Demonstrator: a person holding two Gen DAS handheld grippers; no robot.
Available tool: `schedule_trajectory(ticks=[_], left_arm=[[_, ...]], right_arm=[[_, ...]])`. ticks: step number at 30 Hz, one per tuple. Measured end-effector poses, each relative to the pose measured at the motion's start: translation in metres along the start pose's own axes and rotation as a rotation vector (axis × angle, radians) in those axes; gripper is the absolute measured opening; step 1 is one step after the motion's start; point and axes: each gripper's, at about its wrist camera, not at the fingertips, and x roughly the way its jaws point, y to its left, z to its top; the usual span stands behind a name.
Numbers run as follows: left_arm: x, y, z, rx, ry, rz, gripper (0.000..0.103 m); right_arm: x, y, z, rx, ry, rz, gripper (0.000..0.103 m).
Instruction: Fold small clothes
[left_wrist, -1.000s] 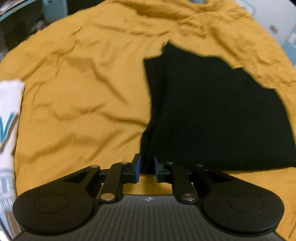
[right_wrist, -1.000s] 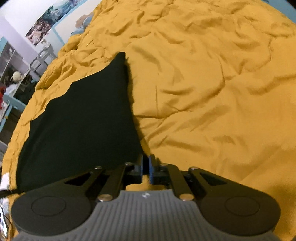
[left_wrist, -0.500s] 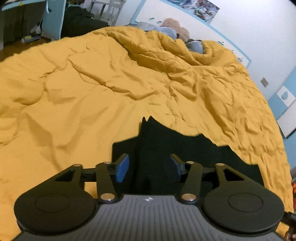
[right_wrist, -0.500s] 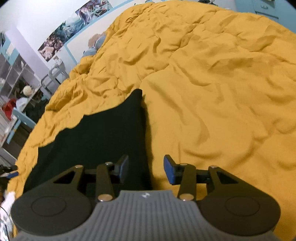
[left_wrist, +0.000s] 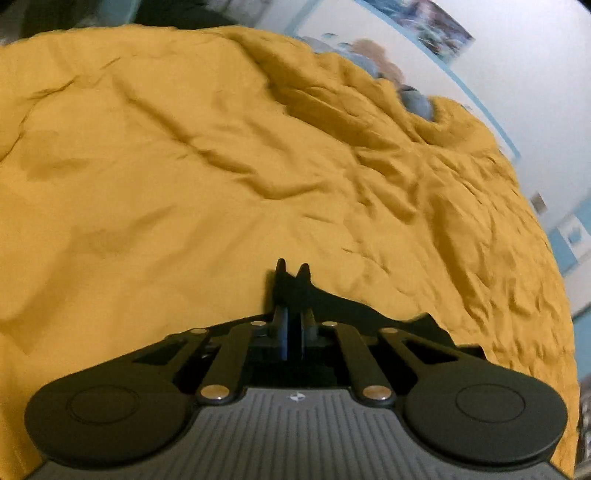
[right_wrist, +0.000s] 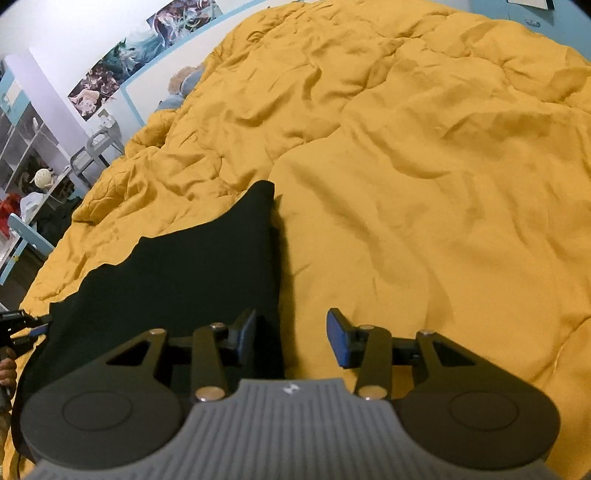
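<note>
On the bed, a rumpled mustard-yellow duvet (right_wrist: 424, 177) covers nearly the whole surface, and a black garment (right_wrist: 177, 273) lies spread flat on its near left part in the right wrist view, tapering to a rounded corner that points toward the middle of the bed.

The right gripper (right_wrist: 291, 336) hangs over the garment's right edge with its jaws standing about half apart, blue pads facing each other. The left finger sits above the black cloth and the right finger above bare duvet, so the hem runs between them; neither pad presses on it.

The left gripper (left_wrist: 293, 328) has its jaws drawn nearly together, only a thin slot left between the pads. In the left wrist view black fabric (left_wrist: 343, 306) bunches right at the fingertips, with two small peaks sticking up just ahead of them, and it looks pinched between the pads, though black on black makes the contact hard to read. That gripper also shows at the far left edge of the right wrist view, at the garment's other side.

Far off, a stuffed toy (right_wrist: 184, 79) rests at the head of the bed, beneath posters (right_wrist: 147, 55) on the wall.
</note>
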Motion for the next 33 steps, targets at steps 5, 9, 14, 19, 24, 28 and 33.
schedule_trajectory(ticks=[5, 9, 14, 19, 24, 28, 33], left_arm=[[-0.032, -0.032, 0.023, 0.189, -0.116, 0.005, 0.005], [-0.016, -0.032, 0.028, 0.286, -0.065, 0.144, 0.005], [0.006, -0.015, 0.011, 0.254, -0.002, 0.271, 0.013], [-0.032, 0.001, 0.006, 0.205, 0.032, 0.223, 0.033], [-0.089, 0.0, -0.017, 0.267, 0.106, 0.157, 0.046], [-0.119, -0.004, -0.047, 0.269, 0.142, 0.17, 0.047], [-0.146, 0.018, -0.084, 0.089, 0.128, 0.185, 0.058]], right_arm=[[-0.004, -0.003, -0.001, -0.008, -0.024, 0.007, 0.039], [-0.008, -0.003, -0.006, -0.001, -0.026, 0.015, 0.039], [-0.015, -0.003, -0.013, -0.023, -0.008, 0.001, 0.038], [-0.036, -0.008, -0.02, 0.014, -0.006, -0.008, 0.043], [-0.063, -0.008, -0.041, 0.046, 0.022, -0.026, 0.053], [-0.071, -0.012, -0.053, 0.089, 0.052, -0.032, 0.054], [-0.082, -0.019, -0.073, 0.167, 0.096, -0.049, 0.057]])
